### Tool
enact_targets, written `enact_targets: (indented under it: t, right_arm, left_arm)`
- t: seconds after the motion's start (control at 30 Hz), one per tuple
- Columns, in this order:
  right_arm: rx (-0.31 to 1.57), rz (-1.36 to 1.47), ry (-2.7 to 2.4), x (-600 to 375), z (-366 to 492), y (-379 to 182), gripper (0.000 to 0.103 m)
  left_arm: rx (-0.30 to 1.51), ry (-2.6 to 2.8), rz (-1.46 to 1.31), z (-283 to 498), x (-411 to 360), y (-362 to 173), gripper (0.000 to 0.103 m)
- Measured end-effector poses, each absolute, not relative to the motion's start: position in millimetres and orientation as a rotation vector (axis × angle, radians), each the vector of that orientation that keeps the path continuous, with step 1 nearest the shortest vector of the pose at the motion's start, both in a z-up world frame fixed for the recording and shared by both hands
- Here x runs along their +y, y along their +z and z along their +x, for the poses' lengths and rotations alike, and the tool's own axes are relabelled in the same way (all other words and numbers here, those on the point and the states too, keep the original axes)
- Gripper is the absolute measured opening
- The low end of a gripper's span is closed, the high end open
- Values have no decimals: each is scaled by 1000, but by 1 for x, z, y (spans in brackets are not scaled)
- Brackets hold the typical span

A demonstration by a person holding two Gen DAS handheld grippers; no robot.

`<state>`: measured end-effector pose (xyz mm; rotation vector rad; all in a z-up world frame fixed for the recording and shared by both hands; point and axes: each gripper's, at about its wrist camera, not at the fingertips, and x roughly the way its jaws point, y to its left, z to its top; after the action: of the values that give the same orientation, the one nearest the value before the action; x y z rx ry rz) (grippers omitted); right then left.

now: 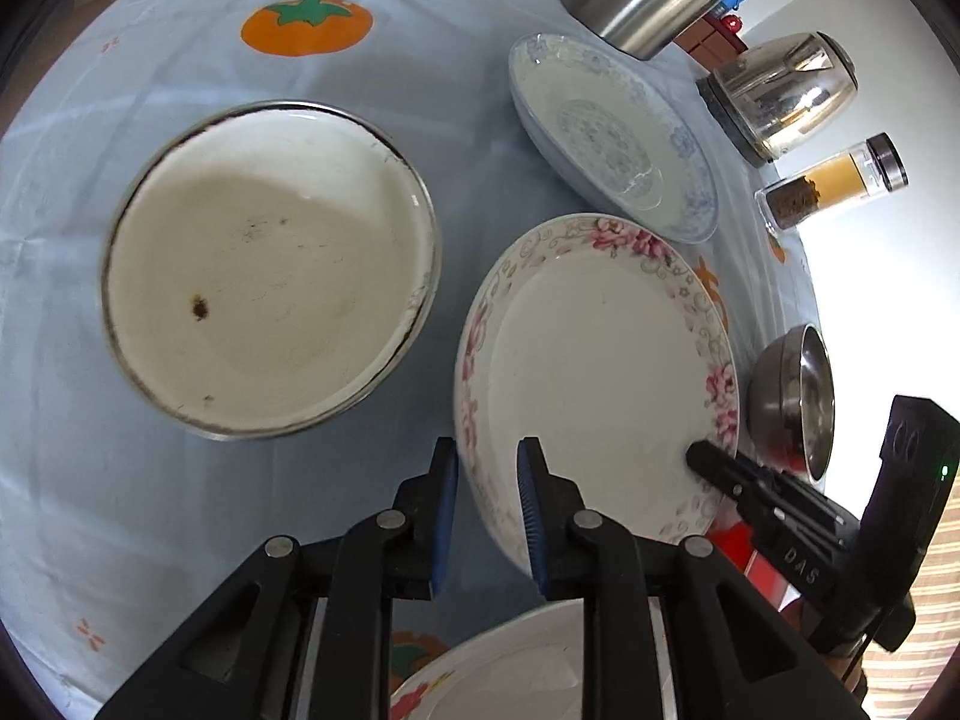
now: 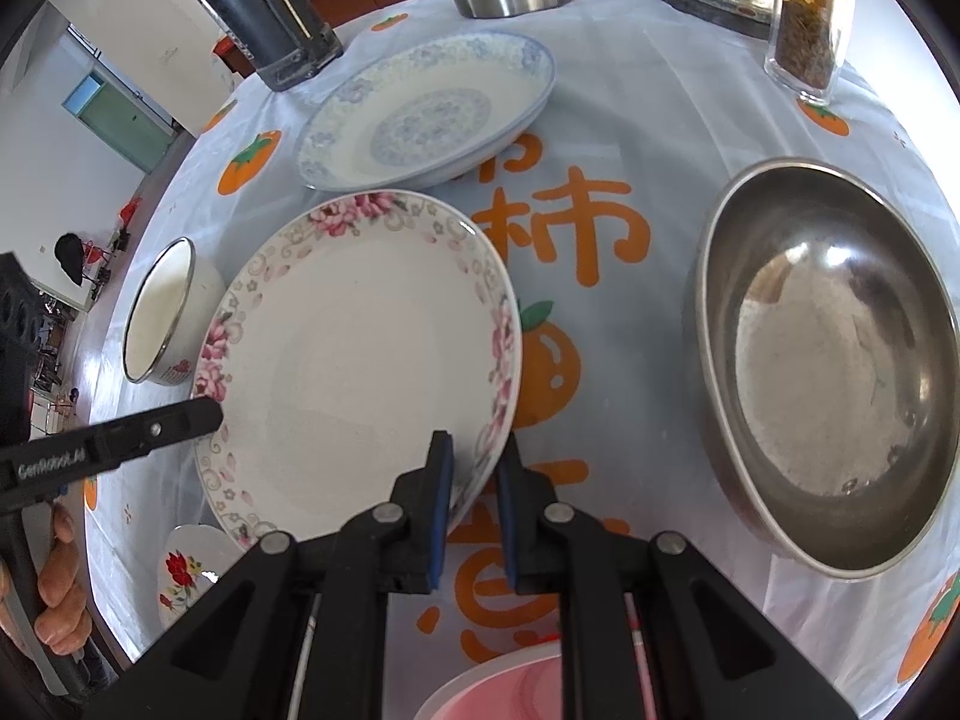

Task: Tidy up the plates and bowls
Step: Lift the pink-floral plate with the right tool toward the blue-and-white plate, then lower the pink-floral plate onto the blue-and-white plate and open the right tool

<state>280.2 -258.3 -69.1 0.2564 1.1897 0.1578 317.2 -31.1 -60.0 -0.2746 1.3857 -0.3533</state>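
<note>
Pink-flowered plate (image 2: 360, 360) held tilted above the table's blue cloth (image 1: 180, 48), between enamel bowl (image 1: 270, 270) and steel bowl (image 2: 828, 372). Right gripper (image 2: 474, 468) clamped on its near rim. Left gripper (image 1: 489, 480) parted a little around the opposite rim, pads not pressing. Blue-patterned plate (image 2: 426, 114) lying toward the far edge, just beside the kettle (image 1: 780, 96).

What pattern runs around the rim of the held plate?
Pink flowers with grey scrolls on the plate, clearest from the right wrist.
</note>
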Motion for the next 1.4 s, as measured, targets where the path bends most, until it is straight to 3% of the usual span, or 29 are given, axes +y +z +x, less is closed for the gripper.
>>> enact_targets:
  t: [0.13, 0.23, 0.73, 0.97, 1.4]
  right_arm:
    - [1185, 257, 157, -258, 279, -69, 14]
    - [1173, 246, 147, -256, 276, -68, 14]
    - [1048, 196, 117, -255, 266, -29, 14]
    - [1036, 216, 105, -260, 298, -12, 15]
    - [1039, 233, 47, -273, 364, -12, 15]
  left_arm:
    - [1345, -325, -265, 322, -35, -61, 22]
    - [1303, -288, -233, 320, -35, -60, 14]
    - [1173, -330, -107, 316, -40, -27, 14]
    - [1088, -312, -50, 351, -56, -2, 14]
    - [1088, -295, -42, 419, -74, -11, 14]
